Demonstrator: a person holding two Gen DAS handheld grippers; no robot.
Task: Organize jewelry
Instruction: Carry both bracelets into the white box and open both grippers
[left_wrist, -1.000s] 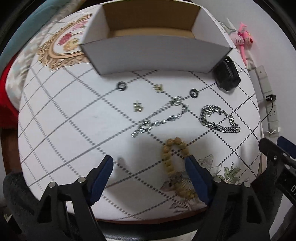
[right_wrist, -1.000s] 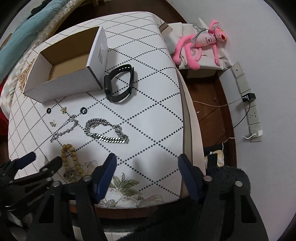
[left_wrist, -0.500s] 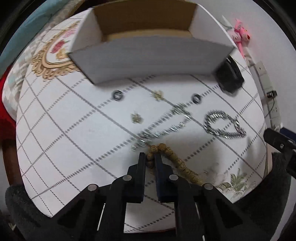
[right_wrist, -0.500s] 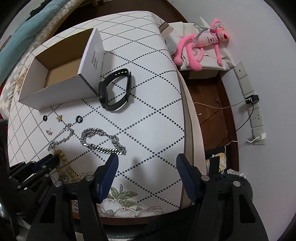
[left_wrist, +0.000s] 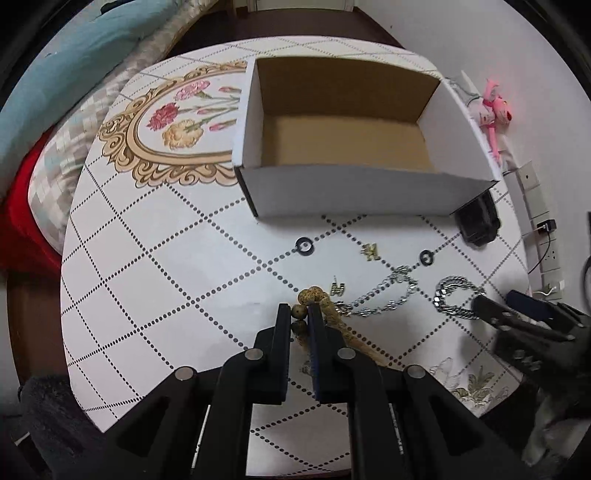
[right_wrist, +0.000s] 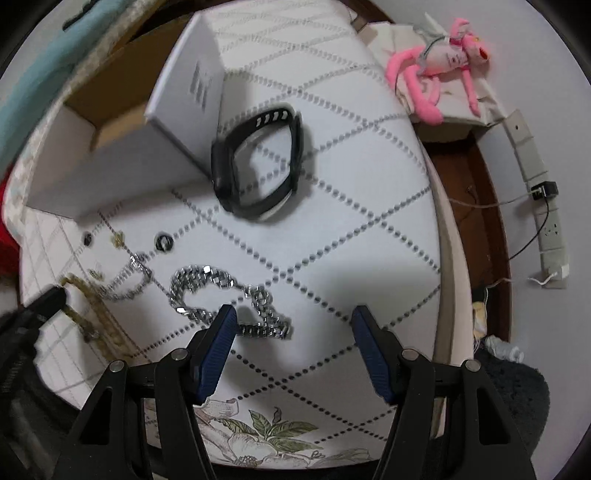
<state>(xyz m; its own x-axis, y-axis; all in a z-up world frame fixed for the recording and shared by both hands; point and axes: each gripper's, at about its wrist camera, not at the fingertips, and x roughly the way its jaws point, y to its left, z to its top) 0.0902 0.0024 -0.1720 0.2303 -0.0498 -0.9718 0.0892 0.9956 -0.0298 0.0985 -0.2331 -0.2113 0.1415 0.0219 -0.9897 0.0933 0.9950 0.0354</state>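
My left gripper (left_wrist: 298, 312) is shut on the wooden bead bracelet (left_wrist: 314, 295) and holds it above the table; the beads trail down to the right. An open white cardboard box (left_wrist: 354, 192) stands beyond it. My right gripper (right_wrist: 291, 314) is open, low over the thick silver chain bracelet (right_wrist: 221, 295), its left finger over the chain's near end. A thin silver chain (left_wrist: 384, 295), two black rings (left_wrist: 304, 246) (left_wrist: 426, 257) and two gold earrings (left_wrist: 370, 252) (left_wrist: 337, 288) lie on the cloth. A black wristband (right_wrist: 258, 166) lies beside the box.
The round table (left_wrist: 147, 258) has a white dotted-diamond cloth with a floral print. A pink plush toy (right_wrist: 436, 66) and a power strip (right_wrist: 546, 221) lie on the floor to the right. Bedding (left_wrist: 74, 74) lies at the left.
My left gripper closed on the bead bracelet and lifted it toward the box. My right gripper moved forward and down over the thick silver chain, staying open.
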